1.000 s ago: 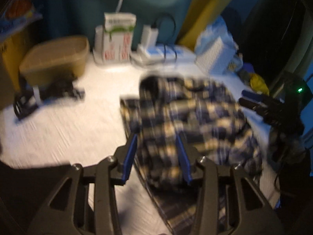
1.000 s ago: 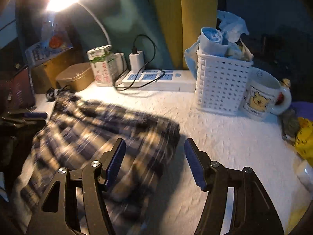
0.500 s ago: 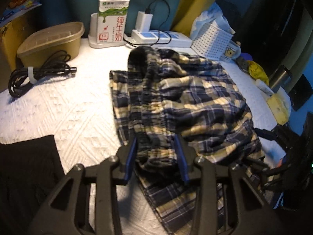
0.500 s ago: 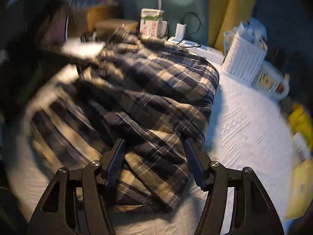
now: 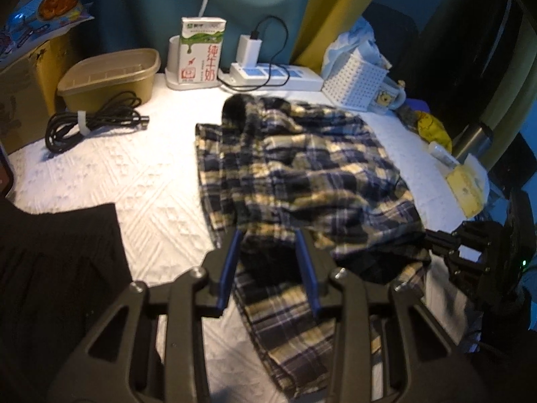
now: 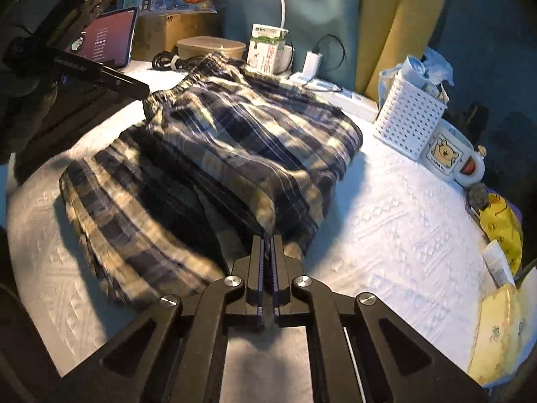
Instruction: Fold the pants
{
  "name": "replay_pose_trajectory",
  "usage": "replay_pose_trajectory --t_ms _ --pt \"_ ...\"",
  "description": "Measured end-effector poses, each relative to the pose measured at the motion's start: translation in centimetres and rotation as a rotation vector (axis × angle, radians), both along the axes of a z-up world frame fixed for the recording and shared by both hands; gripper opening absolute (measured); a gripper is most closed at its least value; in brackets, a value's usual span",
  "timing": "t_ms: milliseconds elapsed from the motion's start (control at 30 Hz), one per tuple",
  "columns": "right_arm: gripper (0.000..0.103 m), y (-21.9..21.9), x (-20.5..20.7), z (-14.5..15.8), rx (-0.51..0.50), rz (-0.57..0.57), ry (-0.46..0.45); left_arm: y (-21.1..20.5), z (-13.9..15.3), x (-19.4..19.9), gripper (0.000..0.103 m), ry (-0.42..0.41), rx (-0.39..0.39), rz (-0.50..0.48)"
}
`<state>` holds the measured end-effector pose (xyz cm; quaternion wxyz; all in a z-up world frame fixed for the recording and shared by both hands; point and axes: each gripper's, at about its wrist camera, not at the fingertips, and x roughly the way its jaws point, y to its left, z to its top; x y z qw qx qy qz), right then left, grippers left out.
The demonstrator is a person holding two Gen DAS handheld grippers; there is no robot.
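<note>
The plaid pants (image 5: 302, 168) lie folded over in a loose heap on the white textured cover (image 5: 134, 181). My left gripper (image 5: 268, 235) is shut on a thick bunch of fabric at the near end of the elastic waistband, with dark cloth filling the gap between its blue pads. The right gripper (image 6: 267, 236) has its jaws pressed together on a thin corner of the pants (image 6: 235, 141) at their near edge. In the left wrist view the right gripper (image 5: 433, 238) meets the cloth's right edge. The left gripper (image 6: 144, 89) reaches the waistband in the right wrist view.
Along the back stand a tan container (image 5: 110, 77), a milk carton (image 5: 201, 53), a power strip (image 5: 275, 74), a white basket (image 5: 355, 80) and a mug (image 6: 446, 154). A coiled black cable (image 5: 94, 124) lies left. Dark cloth (image 5: 57, 252) covers the near left corner. A lit tablet (image 6: 107, 40) leans at the far left.
The right gripper swung over the pants to their near edge and went from wide open to shut on a corner. The left gripper drew back a little with the bunched cloth between its pads.
</note>
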<state>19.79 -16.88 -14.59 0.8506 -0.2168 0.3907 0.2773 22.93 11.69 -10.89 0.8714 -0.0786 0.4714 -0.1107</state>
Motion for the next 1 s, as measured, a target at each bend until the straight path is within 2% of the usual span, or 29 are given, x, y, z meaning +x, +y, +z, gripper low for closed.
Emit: replay_pose_trajectory --t_ms 133,167,200,233,267,300,467,667,733,800,900,1000 --pt "0.005 -0.2 -0.8 -0.3 -0.009 0.004 -0.021 0.5 -0.2 -0.3 0.036 0.014 0.008 0.016" --pt "0.012 -0.2 -1.1 0.1 0.006 -0.003 -0.026 0.5 0.0 -0.4 0.036 0.007 0.012 0.016" --pt "0.031 -0.1 -1.3 0.3 0.013 -0.002 -0.028 0.4 0.3 -0.7 0.036 -0.003 0.019 0.015" --pt "0.047 0.1 -1.7 0.5 0.021 0.002 -0.035 0.4 0.5 -0.8 0.036 -0.010 0.027 0.016" --pt "0.072 0.4 -1.9 0.6 0.030 0.009 -0.036 0.4 0.7 -1.0 0.036 -0.018 0.037 0.021" --pt "0.074 1.0 -2.1 0.5 0.040 0.022 -0.030 0.3 0.8 -1.1 0.036 -0.022 0.045 0.026" --pt "0.074 3.3 -1.0 -0.7 0.017 -0.010 0.004 0.3 0.9 -2.1 0.037 -0.044 0.107 0.068" --pt "0.072 4.7 2.1 -1.2 0.022 -0.100 0.028 1.3 0.0 -3.7 0.041 -0.041 0.068 0.110" --pt "0.055 4.8 2.5 -1.2 0.038 -0.080 0.042 1.6 -0.6 -4.2 0.042 -0.027 0.056 0.123" --pt "0.023 4.0 2.9 -1.0 0.063 -0.090 0.048 1.5 -0.9 -4.7 0.042 -0.021 0.051 0.127" --pt "0.009 2.4 2.8 -0.2 0.113 -0.073 0.052 1.1 -1.1 -5.4 0.042 -0.018 0.043 0.116" --pt "0.007 1.4 1.5 1.0 0.117 -0.054 0.016 0.7 -1.2 -6.0 0.042 -0.018 0.036 0.097"
